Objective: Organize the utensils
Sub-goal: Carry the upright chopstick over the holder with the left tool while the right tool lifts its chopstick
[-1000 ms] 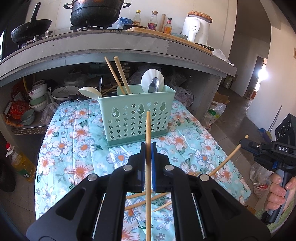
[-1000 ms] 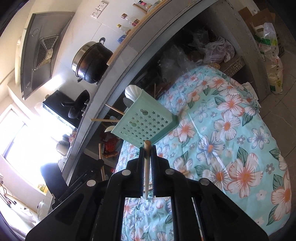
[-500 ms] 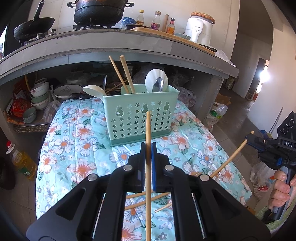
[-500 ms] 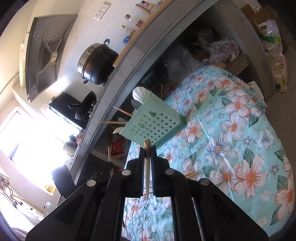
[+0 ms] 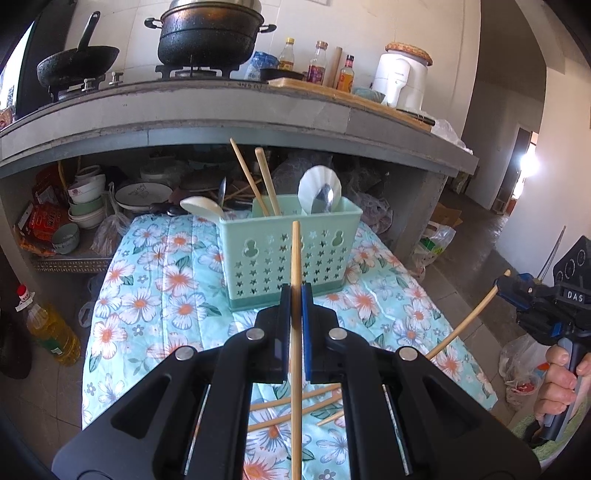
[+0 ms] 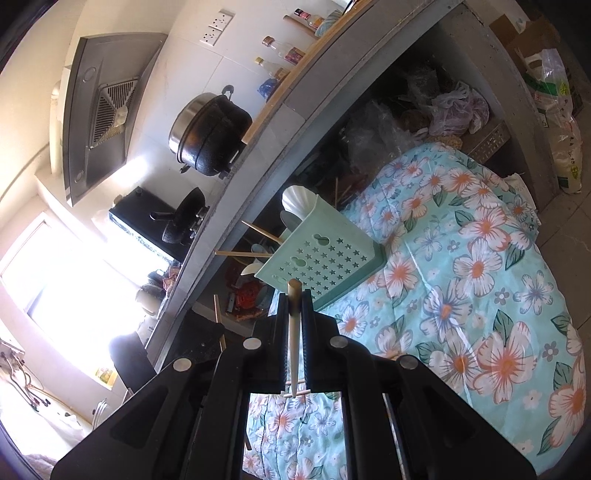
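A mint-green utensil caddy (image 5: 291, 251) stands on the flowered table (image 5: 155, 280). It holds two chopsticks (image 5: 264, 181), a white spoon and a metal spoon (image 5: 320, 194). My left gripper (image 5: 294, 295) is shut on a wooden chopstick (image 5: 295, 254), held upright in front of the caddy. My right gripper (image 6: 294, 301) is shut on another chopstick (image 6: 293, 332) and is tilted, to the right of the caddy (image 6: 321, 258). It also shows in the left wrist view (image 5: 517, 284) at the right edge. Several loose chopsticks (image 5: 295, 406) lie on the cloth below my left gripper.
A concrete counter (image 5: 221, 110) overhangs behind the table, with a black pot (image 5: 208, 31), a pan, bottles and a white appliance on it. Bowls and plates (image 5: 88, 206) sit on the shelf beneath. An oil bottle (image 5: 48, 328) stands on the floor at the left.
My left gripper has risen and moved nearer the caddy with its chopstick. My right gripper has also lifted and drawn slightly closer, still holding its chopstick.
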Motion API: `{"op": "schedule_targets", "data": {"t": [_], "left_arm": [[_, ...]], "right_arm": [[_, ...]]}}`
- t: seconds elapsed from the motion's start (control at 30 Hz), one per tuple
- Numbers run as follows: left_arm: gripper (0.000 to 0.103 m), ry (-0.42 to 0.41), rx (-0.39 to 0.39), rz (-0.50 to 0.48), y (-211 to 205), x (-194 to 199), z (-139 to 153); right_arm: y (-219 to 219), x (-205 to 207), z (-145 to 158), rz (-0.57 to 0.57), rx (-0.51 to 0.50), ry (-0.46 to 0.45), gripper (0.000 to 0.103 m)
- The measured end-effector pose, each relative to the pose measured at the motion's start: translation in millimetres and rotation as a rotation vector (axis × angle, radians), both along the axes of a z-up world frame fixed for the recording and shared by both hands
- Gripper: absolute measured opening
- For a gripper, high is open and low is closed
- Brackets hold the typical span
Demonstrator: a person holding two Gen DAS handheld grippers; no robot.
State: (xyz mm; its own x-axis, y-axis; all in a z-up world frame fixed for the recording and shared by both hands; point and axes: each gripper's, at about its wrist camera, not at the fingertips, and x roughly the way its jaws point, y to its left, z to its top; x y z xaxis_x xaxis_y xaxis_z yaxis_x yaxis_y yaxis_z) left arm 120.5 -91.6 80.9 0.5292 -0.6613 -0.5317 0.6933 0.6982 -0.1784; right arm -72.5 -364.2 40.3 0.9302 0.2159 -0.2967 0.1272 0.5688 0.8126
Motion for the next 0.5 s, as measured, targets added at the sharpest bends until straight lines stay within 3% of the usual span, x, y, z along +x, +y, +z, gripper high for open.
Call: {"op": "schedule_targets", "data": {"t": [0.27, 0.5], "left_arm": [[0.004, -0.134, -0.100, 0.030, -8, 17, 57], [0.004, -0.224, -0.370, 0.117, -27, 60, 123]], "right_arm": [[-10, -2, 8, -0.014, -0.017, -0.022, 0.007], [-15, -1, 5, -0.028, -0.003, -0.017, 0.007]]}}
